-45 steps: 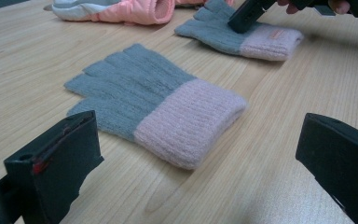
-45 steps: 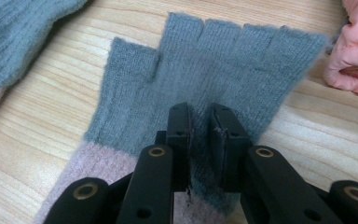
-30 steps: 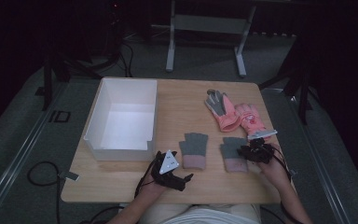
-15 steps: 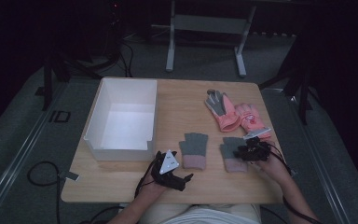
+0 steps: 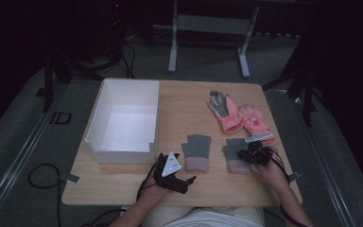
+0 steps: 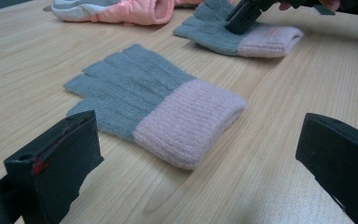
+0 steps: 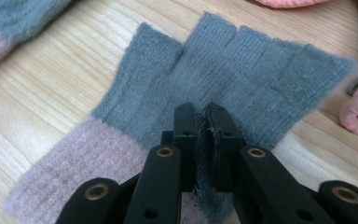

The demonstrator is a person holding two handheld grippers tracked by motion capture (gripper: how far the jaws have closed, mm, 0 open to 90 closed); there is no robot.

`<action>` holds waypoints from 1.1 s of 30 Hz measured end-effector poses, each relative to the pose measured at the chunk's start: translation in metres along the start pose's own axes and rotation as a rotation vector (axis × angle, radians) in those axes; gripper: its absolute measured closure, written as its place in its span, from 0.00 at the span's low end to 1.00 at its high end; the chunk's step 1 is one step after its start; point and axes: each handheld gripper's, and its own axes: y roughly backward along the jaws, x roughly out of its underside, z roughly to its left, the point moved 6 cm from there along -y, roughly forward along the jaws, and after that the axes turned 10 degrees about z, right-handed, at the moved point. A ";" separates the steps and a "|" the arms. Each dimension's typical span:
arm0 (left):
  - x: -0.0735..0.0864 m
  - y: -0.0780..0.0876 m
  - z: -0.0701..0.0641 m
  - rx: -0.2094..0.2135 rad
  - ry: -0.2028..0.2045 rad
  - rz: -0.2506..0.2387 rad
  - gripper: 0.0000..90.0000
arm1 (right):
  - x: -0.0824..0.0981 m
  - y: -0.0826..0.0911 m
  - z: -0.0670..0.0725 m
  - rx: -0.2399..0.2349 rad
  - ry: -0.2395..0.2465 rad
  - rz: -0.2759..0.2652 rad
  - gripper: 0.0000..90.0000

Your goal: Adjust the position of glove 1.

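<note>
Two grey knit gloves with pink cuffs lie flat near the table's front edge. My right gripper (image 5: 242, 155) is shut on the right glove (image 5: 232, 152). Its jaws have just been closing, and in the right gripper view (image 7: 205, 114) they pinch a fold of the grey knit (image 7: 261, 74) just above the cuff. My left gripper (image 5: 178, 169) rests open on the table beside the left glove (image 5: 197, 150). In the left gripper view its jaws (image 6: 196, 154) stand wide apart, with that glove (image 6: 158, 100) lying ahead of them, untouched. Farther off lies the right glove (image 6: 242, 35).
A white open box (image 5: 98, 113) stands at the table's left. A pair of pink and grey gloves (image 5: 243, 116) lies behind the right glove, its edge also in the left gripper view (image 6: 121, 9). Bare wood spans the table's middle.
My right gripper has shifted slightly left over the right glove and its jaws have come together on the knit. The left gripper and the left glove have not moved.
</note>
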 end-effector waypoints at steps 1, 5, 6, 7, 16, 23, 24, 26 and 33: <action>0.000 0.000 0.000 0.000 0.000 0.000 0.00 | -0.001 0.002 0.000 0.000 -0.013 -0.001 0.94; 0.000 0.000 0.000 -0.001 0.000 0.000 0.00 | -0.010 0.023 0.006 0.017 -0.035 -0.054 0.95; 0.000 0.000 0.000 -0.002 -0.001 0.000 0.00 | -0.014 0.030 0.009 0.020 -0.034 -0.071 0.95; 0.000 0.000 0.000 -0.002 -0.001 0.000 0.00 | -0.014 0.030 0.009 0.020 -0.034 -0.071 0.95; 0.000 0.000 0.000 -0.001 -0.003 -0.002 0.00 | -0.059 0.087 0.034 0.010 -0.020 -0.196 0.95; 0.000 0.001 -0.001 0.001 -0.002 -0.007 0.00 | -0.088 0.081 0.067 -0.052 0.016 -0.234 0.95; 0.000 0.001 -0.001 0.000 -0.003 -0.008 0.00 | -0.090 0.077 0.072 -0.060 0.025 -0.226 0.95; 0.000 0.001 -0.001 0.000 -0.003 -0.009 0.00 | -0.095 0.067 0.082 -0.077 0.040 -0.212 0.95; 0.000 0.001 0.000 0.000 -0.004 -0.009 0.00 | -0.102 0.033 0.104 -0.126 0.036 -0.159 0.95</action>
